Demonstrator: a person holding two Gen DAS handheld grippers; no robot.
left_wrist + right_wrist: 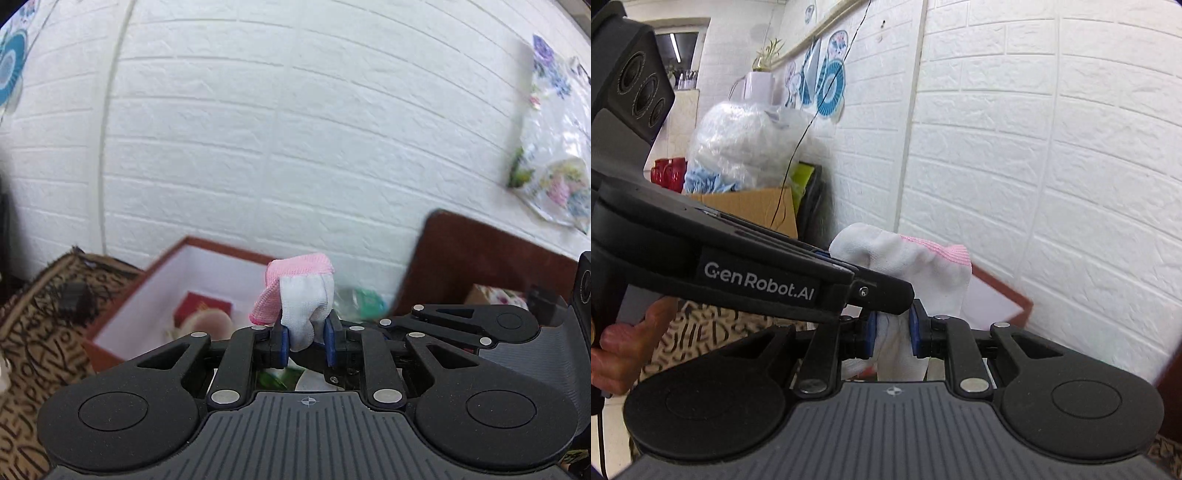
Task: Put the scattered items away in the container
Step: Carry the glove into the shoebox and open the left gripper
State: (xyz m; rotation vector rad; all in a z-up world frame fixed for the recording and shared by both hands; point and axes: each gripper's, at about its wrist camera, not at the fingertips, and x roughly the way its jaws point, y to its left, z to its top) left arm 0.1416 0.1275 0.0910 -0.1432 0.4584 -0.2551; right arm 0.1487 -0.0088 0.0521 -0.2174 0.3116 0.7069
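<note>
My left gripper (pixel 306 341) is shut on a white sock with a pink cuff (pixel 301 295) and holds it up in the air. My right gripper (pixel 892 334) is shut on the same sock (pixel 916 266) from the other side. The left gripper crosses the right wrist view (pixel 775 273) just left of the sock. Behind the sock stands an open brown box with a white inside (pixel 155 284), holding a red packet (pixel 203 308) and a pale round item. A corner of the box also shows in the right wrist view (pixel 1001 295).
A white brick wall (pixel 295 129) rises close behind. A patterned brown cloth (pixel 33 339) covers the surface at left. A dark brown lid or board (pixel 480 258) stands at right. A cardboard box (pixel 753 206) with plastic bags sits far left.
</note>
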